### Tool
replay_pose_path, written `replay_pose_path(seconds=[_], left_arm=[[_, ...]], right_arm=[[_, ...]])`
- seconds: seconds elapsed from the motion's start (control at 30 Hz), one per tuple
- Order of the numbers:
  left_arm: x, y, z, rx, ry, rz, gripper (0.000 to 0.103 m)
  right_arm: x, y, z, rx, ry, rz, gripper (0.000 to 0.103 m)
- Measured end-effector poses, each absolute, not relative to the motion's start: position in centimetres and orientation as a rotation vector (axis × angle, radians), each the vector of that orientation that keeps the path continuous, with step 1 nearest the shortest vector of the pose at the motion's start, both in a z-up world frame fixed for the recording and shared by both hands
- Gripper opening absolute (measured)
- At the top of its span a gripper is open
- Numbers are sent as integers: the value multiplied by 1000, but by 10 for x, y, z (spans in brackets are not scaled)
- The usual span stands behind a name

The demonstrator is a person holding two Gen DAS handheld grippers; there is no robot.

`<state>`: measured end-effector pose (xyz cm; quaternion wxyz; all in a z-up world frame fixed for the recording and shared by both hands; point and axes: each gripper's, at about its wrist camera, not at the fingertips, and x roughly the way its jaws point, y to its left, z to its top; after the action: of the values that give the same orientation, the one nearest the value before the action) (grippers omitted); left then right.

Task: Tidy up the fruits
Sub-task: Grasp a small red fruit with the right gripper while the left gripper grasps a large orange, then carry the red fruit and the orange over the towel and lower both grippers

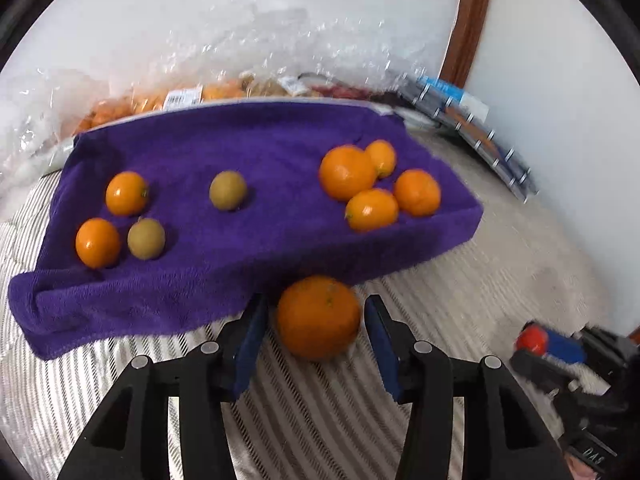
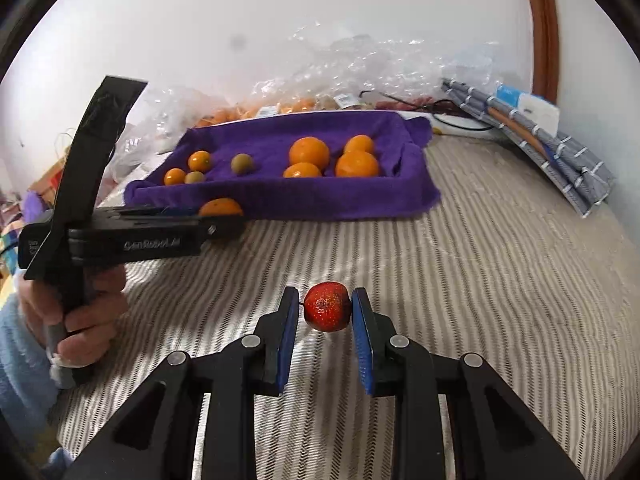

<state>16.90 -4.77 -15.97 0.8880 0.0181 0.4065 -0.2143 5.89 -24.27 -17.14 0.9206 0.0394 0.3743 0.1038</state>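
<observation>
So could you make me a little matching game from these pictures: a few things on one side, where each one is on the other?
Things:
1. red fruit
2. big orange
3. two small green fruits
4. folded grey cloth

Places:
A. on the purple towel
B. against the wall, at the right
C. between the open fingers of the left gripper
D. clamped in the right gripper

Pairs: 1-D, 2-C, 3-A, 4-B
</observation>
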Motion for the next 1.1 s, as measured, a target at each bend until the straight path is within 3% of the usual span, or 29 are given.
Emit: replay_pose_path(seconds=[0.07,0.6,1.1], left_arm=[[171,-49,-162,42,862,-436,40],[159,-17,-139,-124,775,-504,40],[168,71,-84,-219,687,-295,39]], right_arm=[[59,-245,-172,95,771,212,27],[73,-251,-171,159,800,194,27],[138,-250,-107,138,706,206,27]])
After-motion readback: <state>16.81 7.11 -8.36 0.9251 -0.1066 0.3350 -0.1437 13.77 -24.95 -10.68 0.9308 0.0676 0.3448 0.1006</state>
